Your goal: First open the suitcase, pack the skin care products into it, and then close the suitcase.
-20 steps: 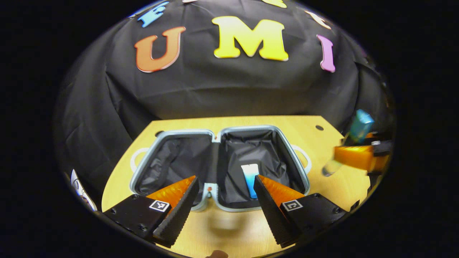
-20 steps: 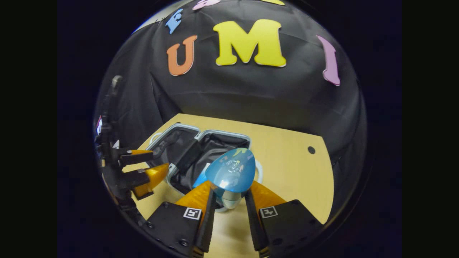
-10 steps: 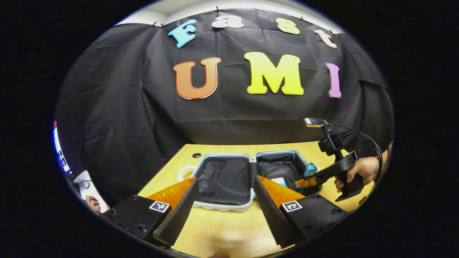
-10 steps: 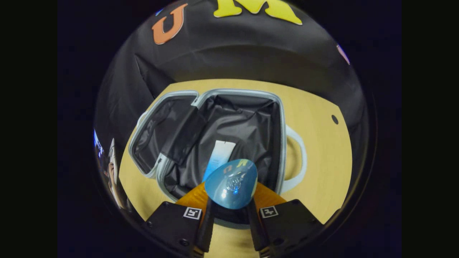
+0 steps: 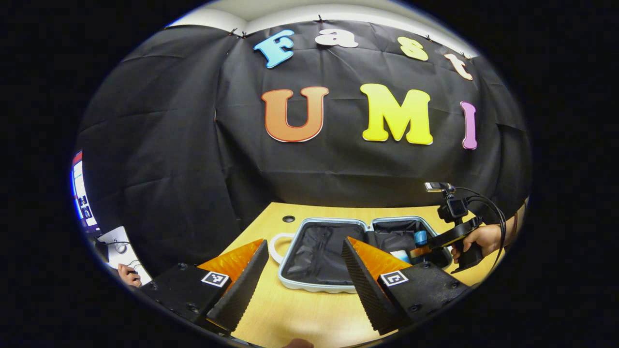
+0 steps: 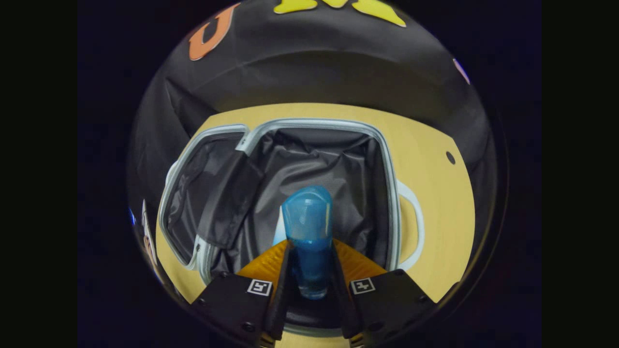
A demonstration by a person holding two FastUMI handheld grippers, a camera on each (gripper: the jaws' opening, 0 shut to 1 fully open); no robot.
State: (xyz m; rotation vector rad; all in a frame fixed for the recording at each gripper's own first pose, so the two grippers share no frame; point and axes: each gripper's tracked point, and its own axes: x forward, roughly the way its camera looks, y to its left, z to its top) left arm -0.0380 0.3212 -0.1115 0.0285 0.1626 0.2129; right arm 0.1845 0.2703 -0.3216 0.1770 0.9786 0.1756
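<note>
Two grippers | right gripper (image 6: 309,270) clamps a blue bottle (image 6: 308,227) between both fingers, over the suitcase's right half | left gripper (image 5: 304,270) spread wide, holding nothing, above the table (image 5: 300,314) near the case | suitcase (image 5: 333,287) lies open flat | a tube (image 5: 400,255) lies in the right half beside the bottle | a hand (image 5: 476,237) holds the right gripper's handle

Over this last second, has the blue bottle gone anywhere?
Yes. The right gripper carried the blue bottle from beside the open suitcase to over its right half, above the tube lying inside.
</note>
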